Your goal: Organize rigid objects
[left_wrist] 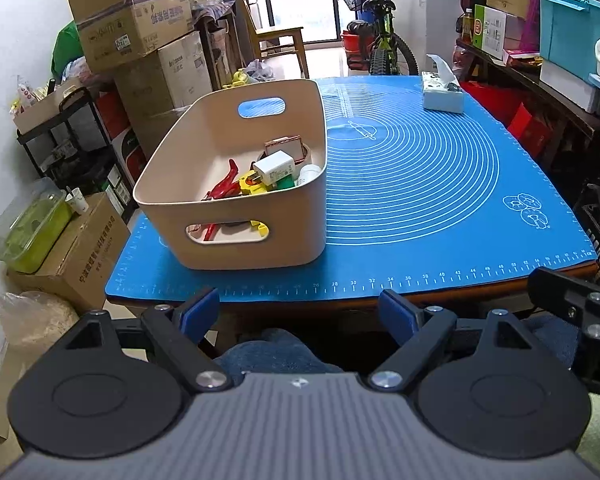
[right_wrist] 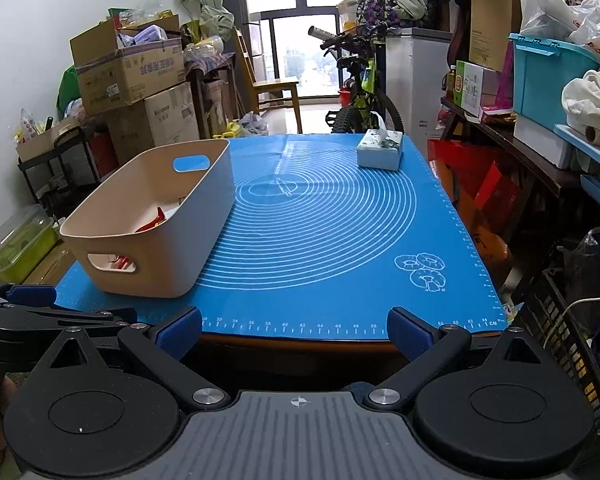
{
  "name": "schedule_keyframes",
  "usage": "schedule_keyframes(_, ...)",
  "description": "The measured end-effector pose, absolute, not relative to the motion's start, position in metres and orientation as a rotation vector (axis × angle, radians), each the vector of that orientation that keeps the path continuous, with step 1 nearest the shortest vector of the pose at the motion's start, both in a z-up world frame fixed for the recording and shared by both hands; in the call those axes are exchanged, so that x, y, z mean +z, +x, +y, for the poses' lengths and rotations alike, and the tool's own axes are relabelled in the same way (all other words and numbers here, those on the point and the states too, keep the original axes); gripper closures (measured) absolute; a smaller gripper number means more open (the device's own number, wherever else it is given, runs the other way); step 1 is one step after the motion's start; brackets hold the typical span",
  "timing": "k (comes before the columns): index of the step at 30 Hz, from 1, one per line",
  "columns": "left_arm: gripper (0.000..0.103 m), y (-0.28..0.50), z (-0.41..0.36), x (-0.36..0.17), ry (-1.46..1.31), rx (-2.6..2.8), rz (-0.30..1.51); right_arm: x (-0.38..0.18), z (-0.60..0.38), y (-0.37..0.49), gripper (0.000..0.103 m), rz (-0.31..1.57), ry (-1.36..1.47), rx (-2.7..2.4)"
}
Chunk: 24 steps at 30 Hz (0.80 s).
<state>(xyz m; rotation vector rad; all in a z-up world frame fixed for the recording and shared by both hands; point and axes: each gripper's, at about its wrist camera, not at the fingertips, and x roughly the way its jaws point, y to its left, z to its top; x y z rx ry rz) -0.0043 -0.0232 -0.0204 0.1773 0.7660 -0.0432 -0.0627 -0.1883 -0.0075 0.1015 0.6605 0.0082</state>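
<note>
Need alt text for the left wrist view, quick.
A beige plastic bin with handle cutouts sits on a blue silicone baking mat, holding a white charger plug, a red clip and other small items. The open left gripper hovers empty before the table edge; a white tissue box sits far right.

bin contents, right wrist view: the beige bin [right_wrist: 152, 216] hides nearly all its load behind its near wall; only red scraps [right_wrist: 153, 222] show over the rim and through the handle slot at 8 o'clock.
bin contents, left wrist view: red clamp [left_wrist: 222, 186], yellow piece [left_wrist: 252, 186] and white charger [left_wrist: 274, 168] overlap; a green item [left_wrist: 286, 182] and a white rounded item [left_wrist: 310, 174] lie half-covered, kind not readable.
left gripper, right wrist view: cut off by the frame edge at 9 o'clock [right_wrist: 32, 300]; only one blue pad visible.
right gripper, left wrist view: black part only, cut off at 3 o'clock [left_wrist: 580, 304].
box lettering: cardboard boxes [left_wrist: 136, 28], print too small to read.
</note>
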Motion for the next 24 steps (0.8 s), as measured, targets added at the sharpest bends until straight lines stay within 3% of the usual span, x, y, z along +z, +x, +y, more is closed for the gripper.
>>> schedule_keyframes(24, 0.016, -0.0036, -0.0220, -0.0209, 0.167, -0.047, 0.772, -0.0089, -0.1887, -0.0617, 0.004, 0.663, 0.103, 0.001)
